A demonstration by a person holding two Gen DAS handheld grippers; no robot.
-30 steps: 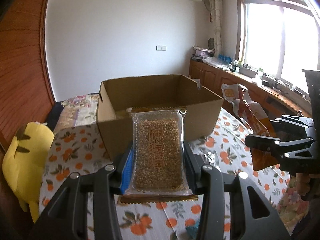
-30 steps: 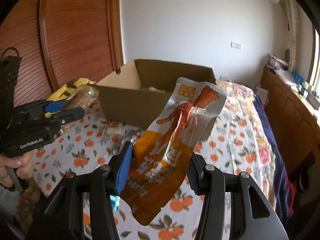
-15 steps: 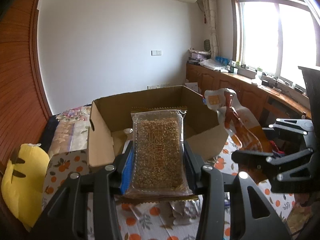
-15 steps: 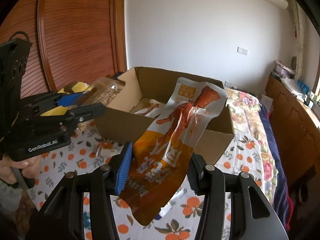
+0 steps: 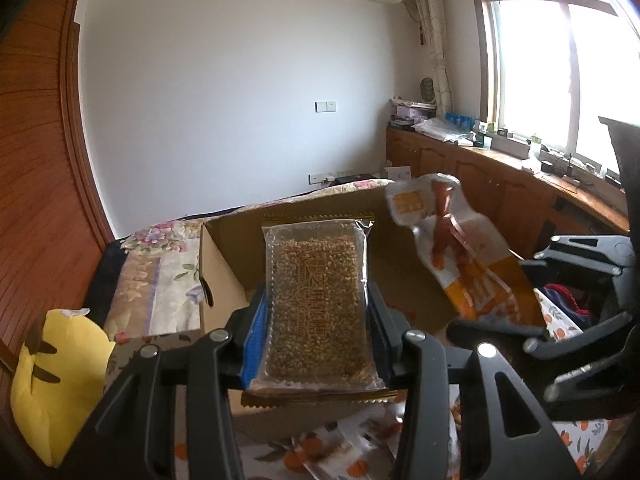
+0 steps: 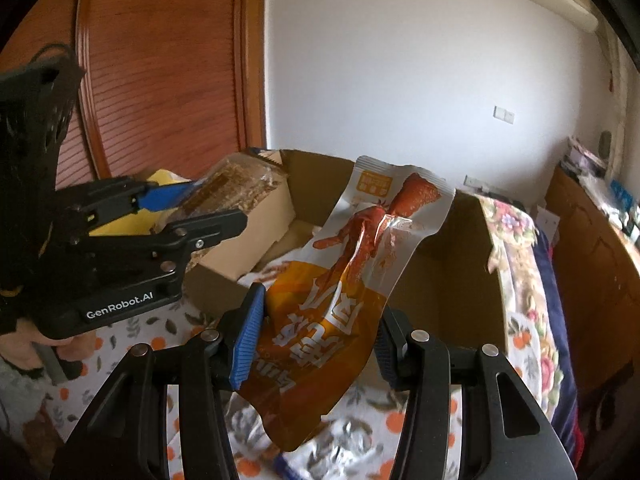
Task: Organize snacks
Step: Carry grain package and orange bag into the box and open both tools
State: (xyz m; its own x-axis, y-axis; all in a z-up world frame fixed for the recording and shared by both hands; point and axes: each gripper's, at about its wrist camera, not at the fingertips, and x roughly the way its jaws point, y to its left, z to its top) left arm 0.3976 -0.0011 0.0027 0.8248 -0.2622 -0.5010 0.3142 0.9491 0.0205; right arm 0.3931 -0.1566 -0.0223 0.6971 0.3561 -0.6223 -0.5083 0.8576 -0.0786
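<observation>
My left gripper (image 5: 316,328) is shut on a clear pack of golden grain brittle (image 5: 316,300), held up over the near edge of an open cardboard box (image 5: 224,268). My right gripper (image 6: 316,340) is shut on an orange and white chicken snack pouch (image 6: 352,272), which stands upright in front of the same box (image 6: 448,268). In the left wrist view the pouch (image 5: 456,248) and right gripper (image 5: 576,308) hang at the right. In the right wrist view the left gripper (image 6: 192,208) with its brittle pack (image 6: 236,188) is at the left, and a packet (image 6: 276,268) lies inside the box.
The box stands on a bed with an orange-print cover (image 6: 520,340). A yellow plush toy (image 5: 52,376) lies at the left by a wooden wardrobe (image 6: 160,60). Wooden cabinets (image 5: 500,184) run under the window at the right. Loose wrappers (image 5: 344,448) lie on the cover below the grippers.
Both grippers have moved forward towards the box with their packs still held. The box now looms larger and its inside shows.
</observation>
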